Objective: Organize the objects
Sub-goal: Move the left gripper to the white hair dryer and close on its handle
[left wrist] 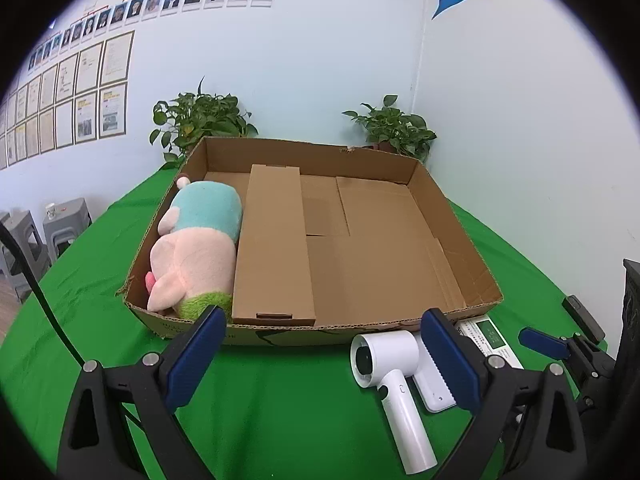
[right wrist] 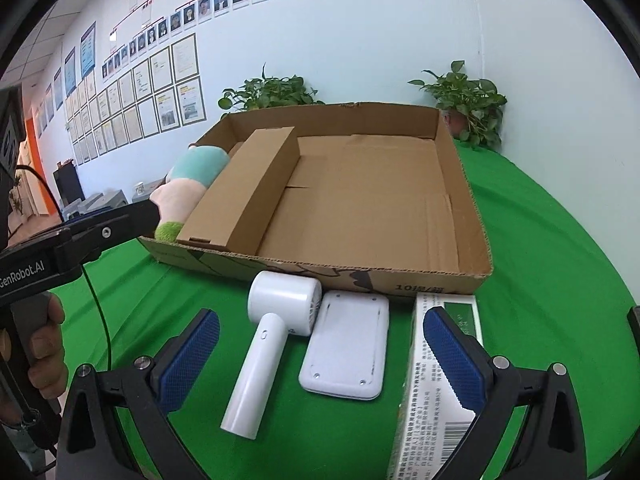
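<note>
Left black two-finger gripper with blue pads [left wrist: 320,360] held wide open, tilted downward, right black blue-padded gripper [right wrist: 322,360] likewise spread wide, bare hand [right wrist: 44,344] clasping the left handle

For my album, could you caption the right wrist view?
Open right gripper over a white hairdryer, white pad and carton, before a cardboard tray holding a plush toy.

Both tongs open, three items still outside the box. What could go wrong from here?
1. The hair dryer, white flat device and carton lie close together; grabbing one may nudge its neighbour.
2. The right tongs and left tongs work close together and may collide.
</note>
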Demonstrator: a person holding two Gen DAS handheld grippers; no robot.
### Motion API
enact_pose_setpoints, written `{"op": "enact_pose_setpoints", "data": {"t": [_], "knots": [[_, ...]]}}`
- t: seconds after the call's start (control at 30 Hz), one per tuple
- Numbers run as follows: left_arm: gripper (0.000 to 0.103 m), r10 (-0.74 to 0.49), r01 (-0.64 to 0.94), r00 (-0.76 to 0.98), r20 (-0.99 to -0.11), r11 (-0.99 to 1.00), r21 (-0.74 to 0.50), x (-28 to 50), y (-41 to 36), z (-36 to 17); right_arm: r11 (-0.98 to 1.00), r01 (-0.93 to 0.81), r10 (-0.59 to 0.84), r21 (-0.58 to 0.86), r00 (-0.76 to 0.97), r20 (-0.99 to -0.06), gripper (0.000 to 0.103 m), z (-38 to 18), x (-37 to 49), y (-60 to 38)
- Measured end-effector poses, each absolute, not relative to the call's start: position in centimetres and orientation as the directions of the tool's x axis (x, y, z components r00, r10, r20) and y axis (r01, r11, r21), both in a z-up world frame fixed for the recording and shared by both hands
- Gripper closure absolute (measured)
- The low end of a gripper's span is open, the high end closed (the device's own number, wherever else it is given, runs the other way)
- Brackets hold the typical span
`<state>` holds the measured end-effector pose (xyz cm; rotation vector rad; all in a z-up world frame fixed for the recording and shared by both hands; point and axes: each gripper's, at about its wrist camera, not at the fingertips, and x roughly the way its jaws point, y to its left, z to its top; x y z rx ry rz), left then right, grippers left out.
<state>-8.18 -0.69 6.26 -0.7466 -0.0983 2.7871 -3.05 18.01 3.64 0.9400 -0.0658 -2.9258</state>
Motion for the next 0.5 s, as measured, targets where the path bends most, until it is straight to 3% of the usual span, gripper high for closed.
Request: {"op": "enact_pose_setpoints", "data": {"t": [0.27, 0.5], "knots": [[0.005, 0.237, -0.207, -0.838, -0.491, -0.971, -0.116, -8.2, -0.2, 6.1, -0.997, 0.069, -0.074, 0.031, -0.795, -0.602, 0.0, 2.9, -4.1, 17.6], [0.005, 0.229, -0.222, -0.8, -0.555, -0.972, -0.082, -9.6, -1.4, 6.7, -0.995, 0.086, -0.097, 0.048, -0.781, -0.617, 0.0, 2.2, -4.7, 17.9]]}}
